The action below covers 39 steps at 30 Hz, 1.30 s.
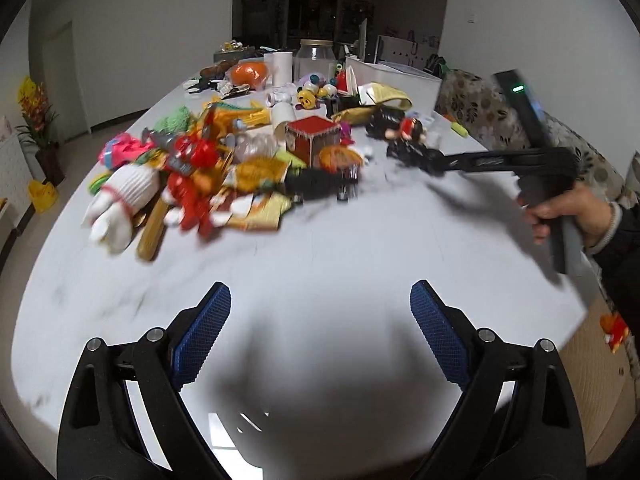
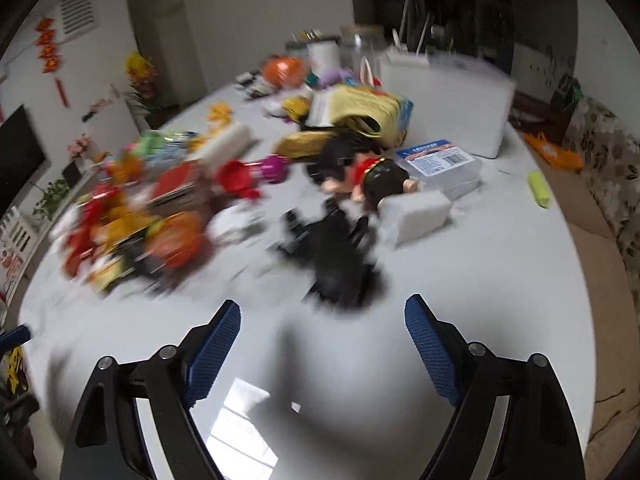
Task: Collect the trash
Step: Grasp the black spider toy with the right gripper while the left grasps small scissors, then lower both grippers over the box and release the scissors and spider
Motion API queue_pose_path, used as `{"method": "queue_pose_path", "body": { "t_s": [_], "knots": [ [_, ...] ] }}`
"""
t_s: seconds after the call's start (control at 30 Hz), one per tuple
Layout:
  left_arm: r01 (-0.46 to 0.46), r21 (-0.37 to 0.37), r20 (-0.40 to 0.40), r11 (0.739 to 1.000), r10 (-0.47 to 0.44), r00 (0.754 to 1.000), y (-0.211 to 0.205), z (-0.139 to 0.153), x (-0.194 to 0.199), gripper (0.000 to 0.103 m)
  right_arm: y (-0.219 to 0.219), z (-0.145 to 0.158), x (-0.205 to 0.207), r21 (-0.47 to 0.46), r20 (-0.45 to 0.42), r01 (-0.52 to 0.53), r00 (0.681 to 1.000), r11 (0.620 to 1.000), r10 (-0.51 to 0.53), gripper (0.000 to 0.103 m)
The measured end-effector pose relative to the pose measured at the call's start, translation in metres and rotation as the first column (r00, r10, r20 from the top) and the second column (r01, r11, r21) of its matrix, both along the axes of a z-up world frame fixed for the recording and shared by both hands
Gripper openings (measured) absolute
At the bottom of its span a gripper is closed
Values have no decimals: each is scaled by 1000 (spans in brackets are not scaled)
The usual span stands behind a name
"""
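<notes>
A jumbled pile of colourful wrappers and toys lies across the white table.

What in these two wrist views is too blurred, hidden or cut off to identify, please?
- Right wrist view: black object ahead of the jaws, smeared by motion blur.
- Right wrist view: colourful pile, blurred.
- Left wrist view: red item beyond the table edge, small, blurred.

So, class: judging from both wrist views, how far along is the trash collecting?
Done: nothing visibly collected. In hand: nothing; the left gripper and right gripper are both open and empty above the white marble-look table. Left: the colourful heap of wrappers and toys and the black crumpled item remain on the table.
</notes>
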<state>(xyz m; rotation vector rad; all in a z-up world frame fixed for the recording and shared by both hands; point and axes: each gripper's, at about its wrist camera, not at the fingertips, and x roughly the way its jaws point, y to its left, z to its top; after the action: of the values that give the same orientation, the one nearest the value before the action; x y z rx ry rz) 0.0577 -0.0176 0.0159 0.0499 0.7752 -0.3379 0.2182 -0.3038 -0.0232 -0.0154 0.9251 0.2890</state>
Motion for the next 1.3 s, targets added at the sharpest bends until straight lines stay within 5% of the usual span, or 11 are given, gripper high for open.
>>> {"method": "queue_pose_path", "body": {
  "t_s": [0.13, 0.37, 0.53, 0.63, 0.73, 0.8, 0.87, 1.3],
  "knots": [
    [19, 57, 10, 998, -20, 1000, -20, 1, 38, 89, 10, -18, 30, -70, -21, -51, 999, 996, 50, 48],
    [132, 302, 37, 944, -150, 988, -66, -11, 101, 89, 5, -12, -16, -14, -48, -130, 990, 991, 129, 48],
    [248, 448, -33, 859, -261, 965, -85, -38, 136, 90, -18, -11, -47, 63, -71, -116, 990, 991, 120, 48],
    [282, 328, -82, 902, -270, 959, -76, -37, 149, 75, -24, -12, -55, 77, -78, -109, 990, 991, 115, 48],
    [248, 291, -64, 924, -240, 969, -70, -35, 141, 66, -24, -12, -62, 71, -65, -101, 992, 992, 105, 48],
    [226, 248, -38, 942, -224, 974, -62, -28, 123, 30, -23, -12, -62, 84, -64, -86, 994, 993, 92, 48],
    [199, 142, -50, 970, -194, 980, -48, -18, 107, 22, -23, -12, -63, 107, -67, -71, 995, 992, 79, 48],
    [115, 29, -26, 993, -114, 993, -19, -11, 31, 22, 1, -5, -121, 132, -50, -78, 995, 988, 86, 48]
  ]
}}
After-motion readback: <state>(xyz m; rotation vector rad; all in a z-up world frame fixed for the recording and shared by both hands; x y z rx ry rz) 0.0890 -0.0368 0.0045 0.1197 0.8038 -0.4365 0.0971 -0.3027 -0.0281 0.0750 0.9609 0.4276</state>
